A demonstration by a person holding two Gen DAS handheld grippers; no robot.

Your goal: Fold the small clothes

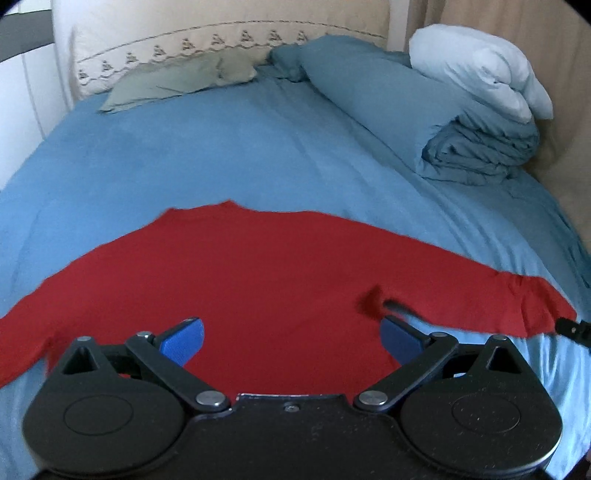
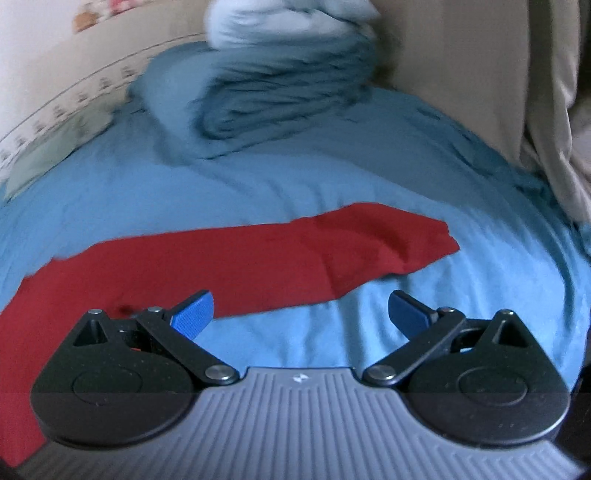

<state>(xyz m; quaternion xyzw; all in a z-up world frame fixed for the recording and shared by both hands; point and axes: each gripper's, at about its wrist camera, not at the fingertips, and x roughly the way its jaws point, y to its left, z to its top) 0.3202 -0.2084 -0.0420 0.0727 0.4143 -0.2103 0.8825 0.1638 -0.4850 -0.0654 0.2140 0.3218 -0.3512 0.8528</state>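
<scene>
A red long-sleeved top lies spread flat on the blue bed sheet, sleeves stretched out left and right. My left gripper is open and empty, just above the top's lower middle. In the right wrist view the top's right sleeve reaches out to the right, its cuff end slightly rumpled. My right gripper is open and empty, over bare sheet just below that sleeve. The tip of the right gripper shows at the right edge of the left wrist view.
A folded dark blue duvet with a white pillow on top sits at the far right of the bed. A grey-green pillow lies by the cream headboard. A beige curtain hangs to the right.
</scene>
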